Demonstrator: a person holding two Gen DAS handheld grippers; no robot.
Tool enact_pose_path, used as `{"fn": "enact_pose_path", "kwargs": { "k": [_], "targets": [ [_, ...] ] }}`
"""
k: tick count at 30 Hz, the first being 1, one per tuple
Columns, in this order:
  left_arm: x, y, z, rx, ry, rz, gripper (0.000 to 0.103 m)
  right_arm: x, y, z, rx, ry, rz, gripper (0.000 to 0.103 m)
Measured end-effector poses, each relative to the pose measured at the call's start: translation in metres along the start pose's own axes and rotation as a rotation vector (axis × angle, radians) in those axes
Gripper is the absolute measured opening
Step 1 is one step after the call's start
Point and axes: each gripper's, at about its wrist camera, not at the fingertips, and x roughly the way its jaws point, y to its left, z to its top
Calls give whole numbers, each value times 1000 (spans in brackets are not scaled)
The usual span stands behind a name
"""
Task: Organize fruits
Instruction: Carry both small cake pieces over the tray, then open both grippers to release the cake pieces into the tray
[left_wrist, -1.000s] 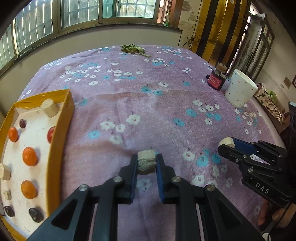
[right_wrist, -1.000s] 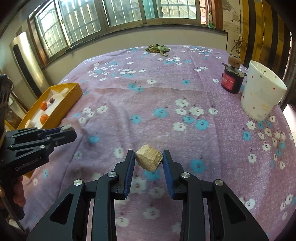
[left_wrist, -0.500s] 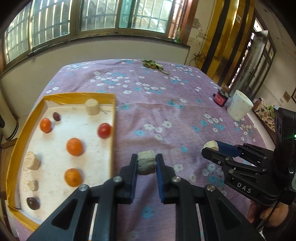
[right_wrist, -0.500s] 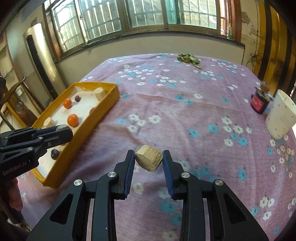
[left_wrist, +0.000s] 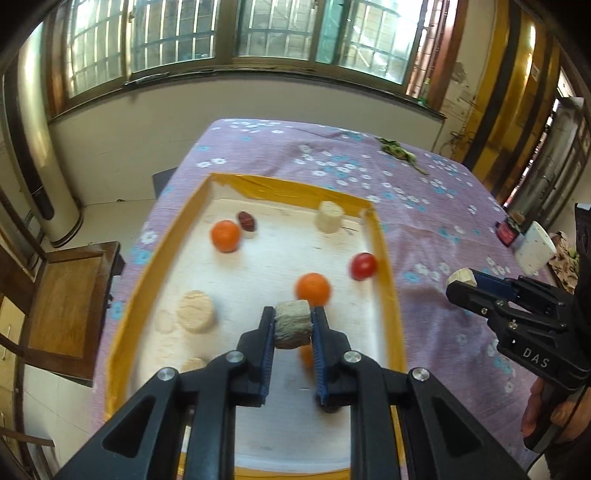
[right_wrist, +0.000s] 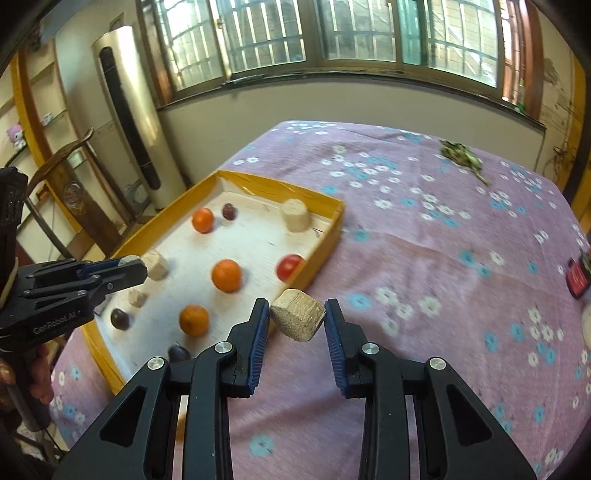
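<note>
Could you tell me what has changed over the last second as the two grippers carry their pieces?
Both grippers swung across the floral cloth towards the yellow tray. The left gripper now holds its pale chunk over the tray; the right gripper brings its tan chunk near the tray's edge. Both grips stayed shut; the fruit in the tray kept its places.

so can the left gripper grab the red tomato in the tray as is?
Probably not: the left gripper is shut on a pale chunk. The red tomato lies uncovered by the tray wall.
</note>
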Motion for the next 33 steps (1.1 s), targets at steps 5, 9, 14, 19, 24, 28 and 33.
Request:
{"fn": "enact_pose_path", "kwargs": {
  "k": [5,9,14,19,24,28,33],
  "targets": [
    [10,26,10,-20,9,27,21,29,21,21,-33,23,23,30],
    [26,34,21,-21,24,31,21,54,30,37,-34,37,42,30],
    [53,35,33,-26,52,3,21,90,32,52,-20,78,30,30],
    [79,40,35,-38,97,-4,21,120,33,59,-21,137,29,30],
    [93,47,34,-44,129,-3,21,139,35,59,-24,184,20,30],
    [100,53,35,-55,146,-2,21,148,37,58,-42,206,1,30],
    [105,57,35,-83,168,-13,22,150,36,58,-62,208,-46,40]
  ]
}}
